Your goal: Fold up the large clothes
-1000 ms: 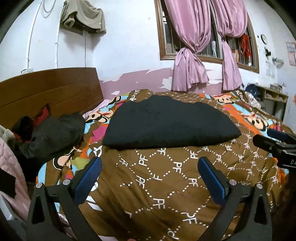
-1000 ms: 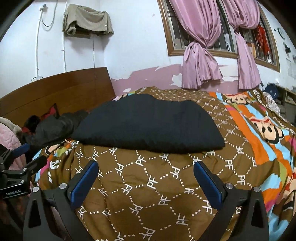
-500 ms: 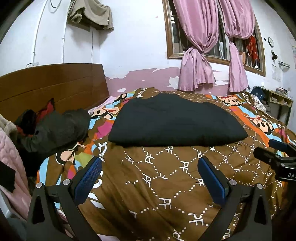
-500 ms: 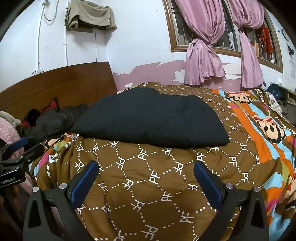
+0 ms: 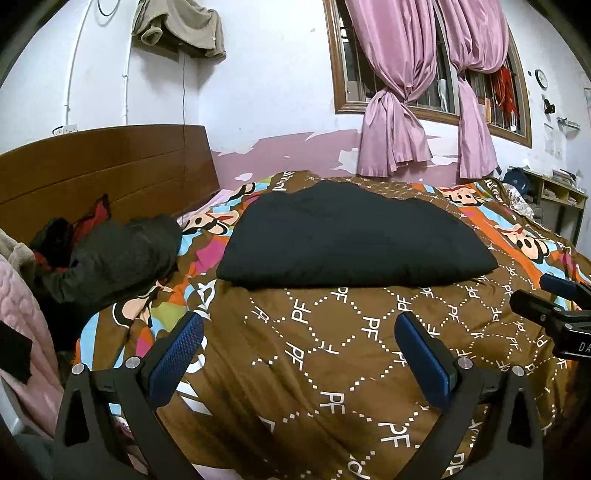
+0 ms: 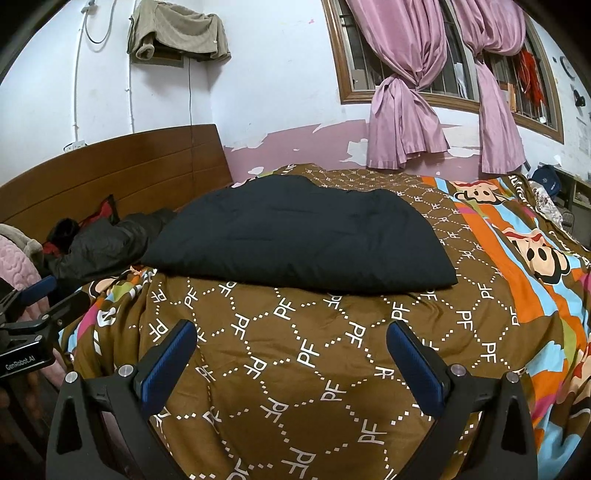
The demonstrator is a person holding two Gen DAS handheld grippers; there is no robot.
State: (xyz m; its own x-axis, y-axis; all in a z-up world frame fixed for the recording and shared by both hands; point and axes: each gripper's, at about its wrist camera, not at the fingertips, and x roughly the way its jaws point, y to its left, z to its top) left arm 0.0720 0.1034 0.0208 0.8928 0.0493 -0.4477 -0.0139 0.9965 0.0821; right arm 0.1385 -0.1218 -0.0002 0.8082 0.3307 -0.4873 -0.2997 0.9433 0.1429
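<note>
1. The bed's brown quilt (image 6: 332, 369) with white lettering fills the near and middle ground; its near edge drops out of frame, and bright cartoon-print bedding (image 6: 524, 258) runs down the right side.
2. The wooden headboard (image 5: 103, 166) stands at the far left, its lower part hidden by piled clothes.
3. The black folded garment (image 5: 351, 240) lies flat on the quilt, in the middle of the bed toward the far side, well apart from both grippers; its far edge is hard to separate from the quilt behind.
4. Pink curtains (image 5: 395, 110), knotted, hang over the barred window on the far wall.
5. A dark heap of clothes (image 5: 118, 254) sits at the left beside the garment; possibly a jacket, too rumpled to tell.
6. The left gripper (image 5: 299, 354) hovers over the near quilt, fingers spread wide, holding nothing.
7. The right gripper (image 6: 291, 354) does likewise, fingers spread and empty; each shows partly cut off at the edge of the other's view.
8. A beige cloth (image 6: 177, 33) hangs high on the wall.
</note>
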